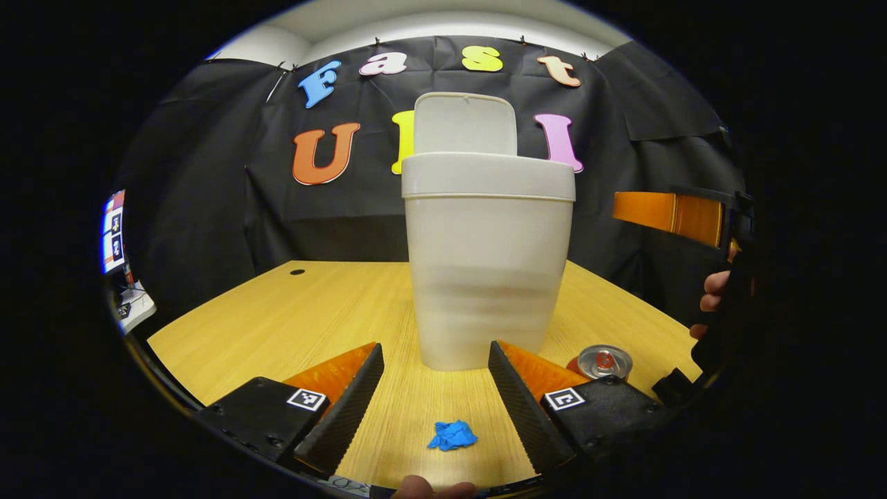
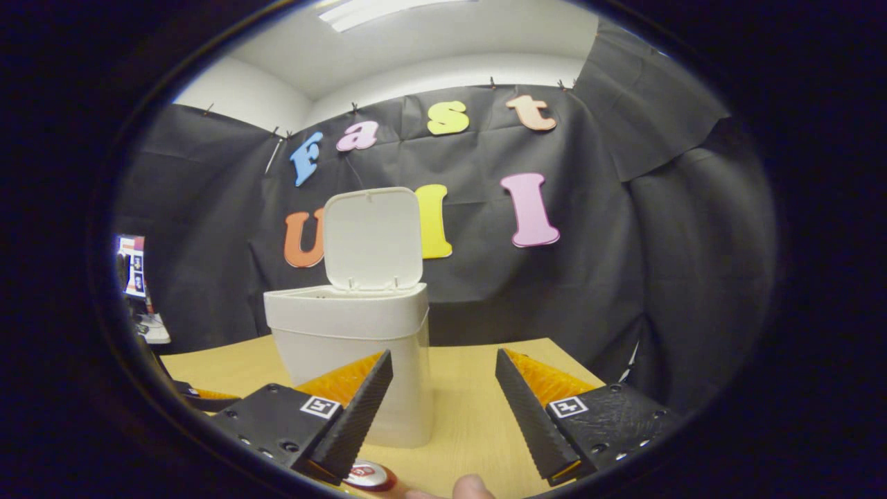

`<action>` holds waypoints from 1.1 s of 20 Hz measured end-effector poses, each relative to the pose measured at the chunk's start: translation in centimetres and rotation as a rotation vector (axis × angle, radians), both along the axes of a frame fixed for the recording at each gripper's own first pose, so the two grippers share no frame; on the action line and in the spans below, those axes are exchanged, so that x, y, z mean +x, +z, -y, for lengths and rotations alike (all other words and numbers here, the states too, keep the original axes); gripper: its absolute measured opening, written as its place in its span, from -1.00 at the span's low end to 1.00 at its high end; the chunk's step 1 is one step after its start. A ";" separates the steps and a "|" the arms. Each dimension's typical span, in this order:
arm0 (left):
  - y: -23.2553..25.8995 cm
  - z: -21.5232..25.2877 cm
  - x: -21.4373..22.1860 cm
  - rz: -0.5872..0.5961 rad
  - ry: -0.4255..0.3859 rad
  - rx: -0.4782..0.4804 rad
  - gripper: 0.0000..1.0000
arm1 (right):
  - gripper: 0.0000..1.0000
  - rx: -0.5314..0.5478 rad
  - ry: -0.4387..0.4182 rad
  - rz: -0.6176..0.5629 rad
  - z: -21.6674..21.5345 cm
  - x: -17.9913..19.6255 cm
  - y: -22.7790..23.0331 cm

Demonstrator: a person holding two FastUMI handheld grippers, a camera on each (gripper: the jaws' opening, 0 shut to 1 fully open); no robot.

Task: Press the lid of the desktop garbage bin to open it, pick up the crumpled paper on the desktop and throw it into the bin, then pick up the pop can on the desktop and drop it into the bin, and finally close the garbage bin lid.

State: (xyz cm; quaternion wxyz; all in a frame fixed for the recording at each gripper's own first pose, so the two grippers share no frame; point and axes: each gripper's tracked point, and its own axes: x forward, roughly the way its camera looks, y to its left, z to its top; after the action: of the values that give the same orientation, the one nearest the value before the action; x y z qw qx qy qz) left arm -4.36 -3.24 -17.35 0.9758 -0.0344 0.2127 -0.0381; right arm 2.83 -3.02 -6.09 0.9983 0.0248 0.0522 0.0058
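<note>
Risk first: we judge the crumpled paper (image 1: pixel 452 435) the easiest thing to fumble. It is small, light and lies flat on the tabletop (image 1: pixel 291 326), so if we close the left tool (image 1: pixel 435 405) too high, the fingers may skim over it or nudge it toward the near edge, where it could slide off. The bin (image 1: pixel 488 263) stands close behind the paper, and a careless forward push could knock it, or jolt the lid (image 1: pixel 464 125), which stands upright and open, so that it falls shut before anything goes in. The pop can (image 1: pixel 604 362) stands upright just beside the bin's base toward the right edge, and we could tip it while swinging past.

Both tools are released, with the jaws spread wide and nothing between them. In the left gripper view the paper lies near the near edge, between the two fingers and a little ahead of them, with the bin directly beyond.

In the right gripper view the right tool (image 2: pixel 443 409) hovers near the near edge; the can's top (image 2: pixel 367 477) peeks out just under its left finger, and the bin (image 2: pixel 350 346) sits ahead and to the left.
</note>
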 end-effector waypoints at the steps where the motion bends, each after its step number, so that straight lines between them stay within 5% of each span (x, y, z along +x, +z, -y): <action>1: -1.1 0.2 -0.5 -0.030 -0.005 -0.006 0.96 | 0.87 -0.004 -0.005 0.000 0.2 -0.3 -0.4; 13: -7.4 0.5 -3.1 -0.209 0.002 0.020 0.93 | 0.87 -0.014 -0.008 -0.010 1.2 -1.4 -2.6; 22: -8.9 1.1 -3.2 -0.238 -0.006 0.033 0.50 | 0.87 0.000 -0.017 -0.036 1.7 -1.6 -4.0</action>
State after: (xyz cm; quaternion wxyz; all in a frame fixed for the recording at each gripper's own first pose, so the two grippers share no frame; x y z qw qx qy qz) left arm -7.57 -4.31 -26.28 0.9439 -0.0221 0.3279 -0.0331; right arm 1.25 -4.72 -10.09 0.9972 0.0254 0.0700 -0.0031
